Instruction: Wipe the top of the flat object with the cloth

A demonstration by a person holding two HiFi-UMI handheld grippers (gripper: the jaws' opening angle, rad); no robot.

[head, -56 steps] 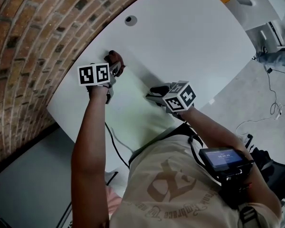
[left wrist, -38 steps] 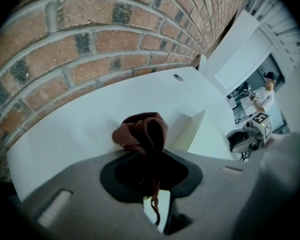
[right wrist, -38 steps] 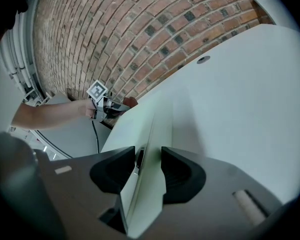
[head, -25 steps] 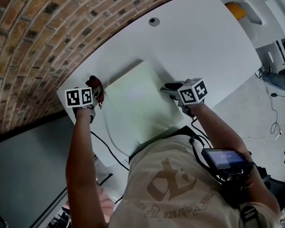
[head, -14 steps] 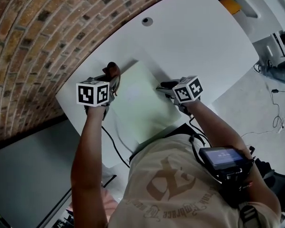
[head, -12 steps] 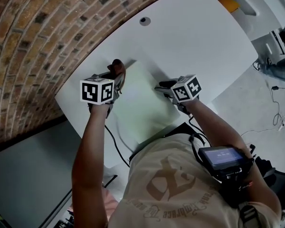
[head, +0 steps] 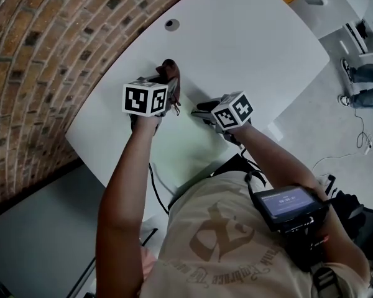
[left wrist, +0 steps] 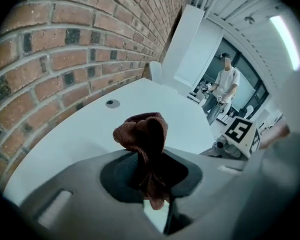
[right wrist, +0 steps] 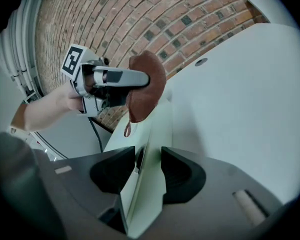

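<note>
The flat object is a pale green board (head: pixel 188 143) on the white table (head: pixel 248 48). My right gripper (head: pixel 198 112) is shut on its right edge, and in the right gripper view the board (right wrist: pixel 155 134) runs edge-on between the jaws (right wrist: pixel 147 164). A brown cloth (head: pixel 170 78) is bunched in my left gripper (head: pixel 166 97), which is shut on it. The cloth (right wrist: pixel 147 84) hangs from the left gripper (right wrist: pixel 124 79) at the board's far end. In the left gripper view the cloth (left wrist: pixel 142 134) sticks up out of the jaws (left wrist: pixel 150 169), and the right gripper (left wrist: pixel 231 143) is at the right.
A brick wall (head: pixel 43 48) curves along the table's far left side. A round cable hole (head: pixel 171 24) is in the table beyond the cloth. A black cable (head: pixel 154 185) hangs off the near edge. A person (left wrist: pixel 222 89) stands far off in the room.
My left gripper has carried the cloth from the table left of the board rightward to the board's far part. The right gripper has kept its hold on the board's edge.
</note>
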